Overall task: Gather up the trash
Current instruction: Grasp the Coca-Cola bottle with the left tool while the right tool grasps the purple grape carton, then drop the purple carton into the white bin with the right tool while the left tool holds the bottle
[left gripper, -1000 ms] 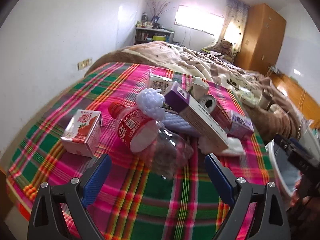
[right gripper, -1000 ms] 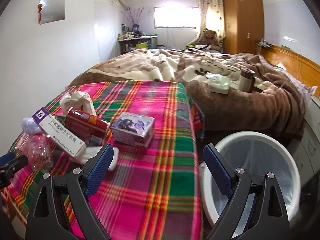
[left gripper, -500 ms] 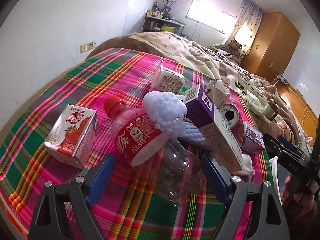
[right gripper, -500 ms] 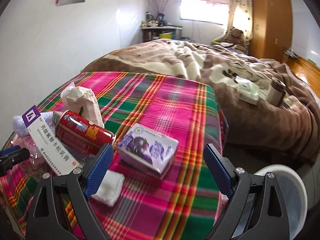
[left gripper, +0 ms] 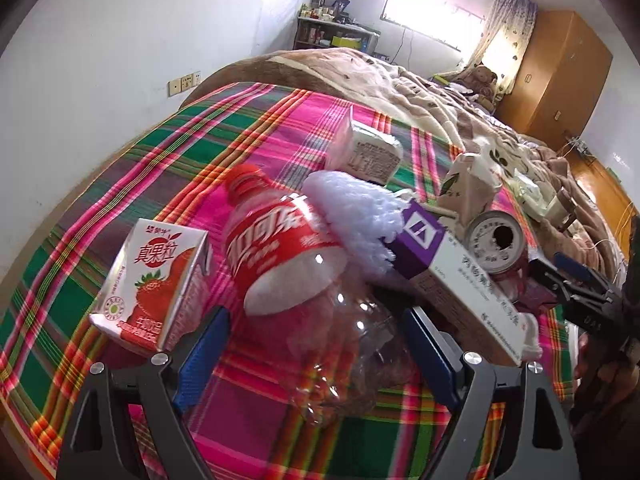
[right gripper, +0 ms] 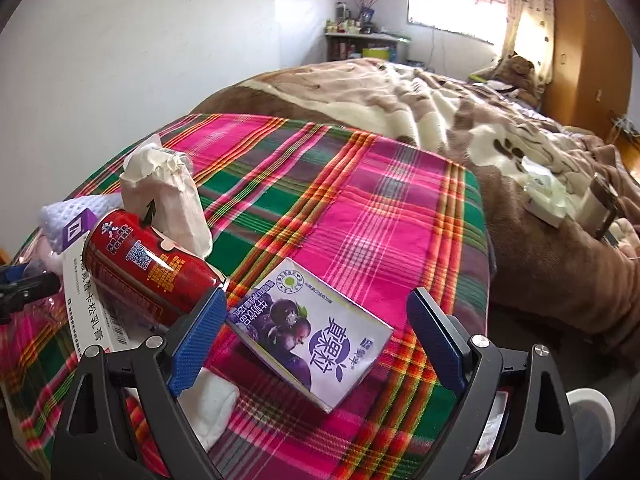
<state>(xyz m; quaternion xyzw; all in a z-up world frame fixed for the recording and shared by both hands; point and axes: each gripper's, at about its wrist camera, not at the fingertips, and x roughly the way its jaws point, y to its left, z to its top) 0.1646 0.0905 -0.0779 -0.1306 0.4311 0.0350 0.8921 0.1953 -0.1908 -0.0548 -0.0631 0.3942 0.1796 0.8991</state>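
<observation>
Trash lies on a plaid cloth point(left gripper: 248, 136). My left gripper point(left gripper: 316, 356) is open, its jaws on either side of the clear base of a red-labelled plastic bottle point(left gripper: 288, 256). A strawberry milk carton point(left gripper: 156, 284) stands just left of it. My right gripper point(right gripper: 316, 336) is open around a purple blueberry milk carton point(right gripper: 316, 340) lying flat. A red can point(right gripper: 152, 268), a purple-and-white medicine box point(left gripper: 452, 284) and a crumpled paper carton point(right gripper: 168, 196) lie to its left. A white tissue point(right gripper: 212, 404) lies under the right gripper's left finger.
A white bin point(right gripper: 592, 416) stands at the lower right beside the bed. A brown blanket point(right gripper: 440, 108) covers the far bed, with a tissue pack point(right gripper: 548, 196) and a cup on it. A white knitted item point(left gripper: 356, 212) and a small carton point(left gripper: 368, 152) lie behind the bottle.
Both grippers have moved forward and down. The left now straddles the bottle's base. The right has swung away from the bin and now straddles the purple carton.
</observation>
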